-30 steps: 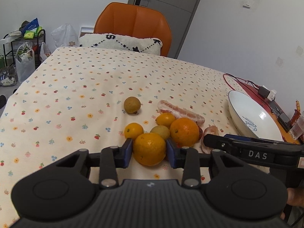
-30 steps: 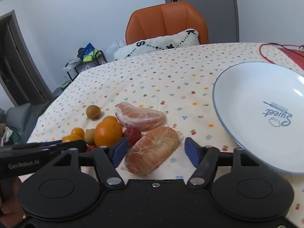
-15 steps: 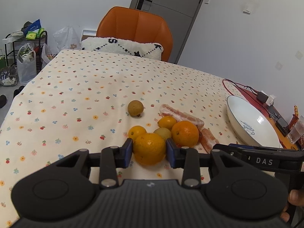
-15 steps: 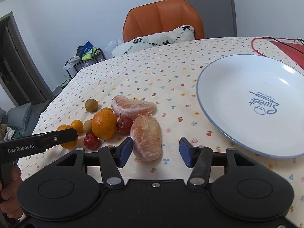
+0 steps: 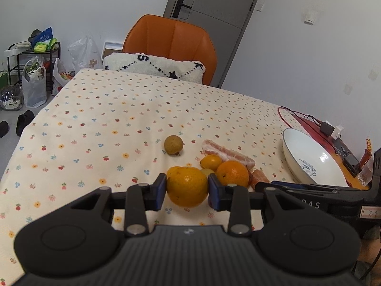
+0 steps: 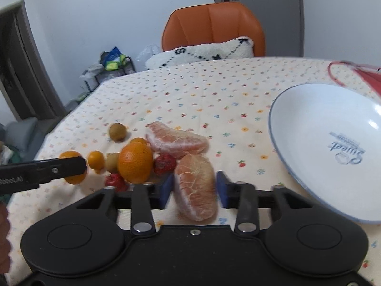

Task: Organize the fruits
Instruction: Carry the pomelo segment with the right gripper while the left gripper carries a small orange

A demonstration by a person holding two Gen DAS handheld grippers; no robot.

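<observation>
At the left side of the fruit pile, the left gripper (image 5: pixel 187 188) has its blue pads pressed on both flanks of an orange (image 5: pixel 187 186), so that fruit is held and sits squarely between the fingers. Behind it on the flowered tablecloth (image 5: pixel 100 119) lie a small brown fruit (image 5: pixel 173 145), a little yellow citrus (image 5: pixel 211 162), a second orange (image 5: pixel 232 173) and a long peeled pomelo segment (image 5: pixel 227 153), all crowded close together, the brown one a bit apart.

Moving right, the right gripper (image 6: pixel 194 188) straddles another peeled pomelo piece (image 6: pixel 196 187). Its jaws are closing, with the piece between them; the left pad looks to be at the flesh, the right one just beside it, and I cannot say the squeeze is firm yet. What matters here is the lie of that piece: its long axis runs away from the gripper, roughly along the line of the fingers, so the pads meet its narrow width, not its length. A red fruit (image 6: pixel 164 164) sits just at its far left shoulder, near the left finger.

Farthest right stands the empty white plate (image 6: pixel 309 109), near the right gripper and well apart from the left one. I would judge the pomelo piece has the shorter trip, a sideways carry to the right; the orange would have to cross over the pile or pass behind the other hand.
</observation>
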